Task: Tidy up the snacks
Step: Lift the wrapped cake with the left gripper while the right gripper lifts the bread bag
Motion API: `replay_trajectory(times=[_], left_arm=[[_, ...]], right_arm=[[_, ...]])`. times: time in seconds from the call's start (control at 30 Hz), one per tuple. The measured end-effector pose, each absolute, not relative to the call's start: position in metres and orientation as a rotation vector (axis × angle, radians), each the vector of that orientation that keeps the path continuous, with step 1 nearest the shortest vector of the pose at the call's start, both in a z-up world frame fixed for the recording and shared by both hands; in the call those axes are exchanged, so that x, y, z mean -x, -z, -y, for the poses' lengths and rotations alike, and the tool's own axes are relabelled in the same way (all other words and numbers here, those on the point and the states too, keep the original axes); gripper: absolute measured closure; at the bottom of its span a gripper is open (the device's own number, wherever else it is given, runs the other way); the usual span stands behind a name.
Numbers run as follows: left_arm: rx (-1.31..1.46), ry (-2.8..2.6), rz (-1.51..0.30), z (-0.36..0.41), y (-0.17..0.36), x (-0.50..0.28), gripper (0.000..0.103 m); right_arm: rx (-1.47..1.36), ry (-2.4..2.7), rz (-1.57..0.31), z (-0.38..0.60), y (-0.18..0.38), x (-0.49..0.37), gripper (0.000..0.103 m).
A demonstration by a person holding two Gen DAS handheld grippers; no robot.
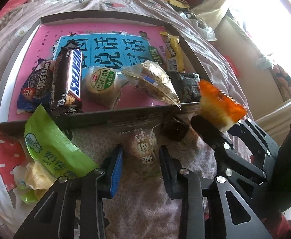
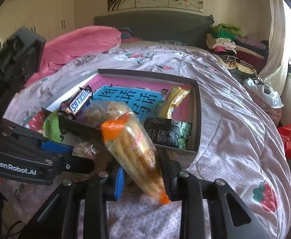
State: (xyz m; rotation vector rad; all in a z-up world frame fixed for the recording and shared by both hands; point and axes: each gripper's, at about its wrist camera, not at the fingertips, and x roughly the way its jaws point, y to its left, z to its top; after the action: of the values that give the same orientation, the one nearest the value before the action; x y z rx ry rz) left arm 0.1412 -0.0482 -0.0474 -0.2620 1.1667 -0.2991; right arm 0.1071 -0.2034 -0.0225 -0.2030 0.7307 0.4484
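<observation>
Patterned quilt (image 2: 235, 119) under grey snack tray (image 2: 198, 107)

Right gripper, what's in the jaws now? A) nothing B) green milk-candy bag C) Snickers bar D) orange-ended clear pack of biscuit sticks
D: in the right wrist view the right gripper is closed on the orange-ended clear pack, while the Snickers bar lies in the tray.

Pink book (image 1: 45, 45) with blue panel, green packet (image 1: 51, 145), orange-ended biscuit wrapper (image 2: 133, 149).
</observation>
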Motion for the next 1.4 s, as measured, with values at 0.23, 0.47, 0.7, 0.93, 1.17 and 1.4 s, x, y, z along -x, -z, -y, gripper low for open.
replay_trajectory(times=[0.23,0.47,0.7,0.93,1.17,1.4], left_arm=[[0.273,0.306,-1.138,0.040,0.038,-0.132,0.067],[0.296,0.305,-1.108,0.029,0.023,-0.123,0.067],[0.324,0.279,-1.069,0.011,0.008,-0.117,0.067],[0.346,0.246,-1.033,-0.008,-0.005,-0.114,0.067],[0.369,0.210,-1.018,-0.023,-0.007,-0.113,0.067],[0.380,0.162,-0.981,-0.040,-0.013,-0.114,0.067]], right_arm=[[0.121,-0.470,-0.732,0.213,0.017,-0.108,0.079],[0.069,-0.466,-0.706,0.222,0.009,-0.107,0.080],[0.027,-0.464,-0.692,0.229,0.004,-0.107,0.080],[-0.024,-0.458,-0.677,0.240,-0.002,-0.106,0.080],[-0.055,-0.448,-0.662,0.245,-0.006,-0.107,0.080],[-0.082,-0.444,-0.653,0.249,-0.009,-0.107,0.080]])
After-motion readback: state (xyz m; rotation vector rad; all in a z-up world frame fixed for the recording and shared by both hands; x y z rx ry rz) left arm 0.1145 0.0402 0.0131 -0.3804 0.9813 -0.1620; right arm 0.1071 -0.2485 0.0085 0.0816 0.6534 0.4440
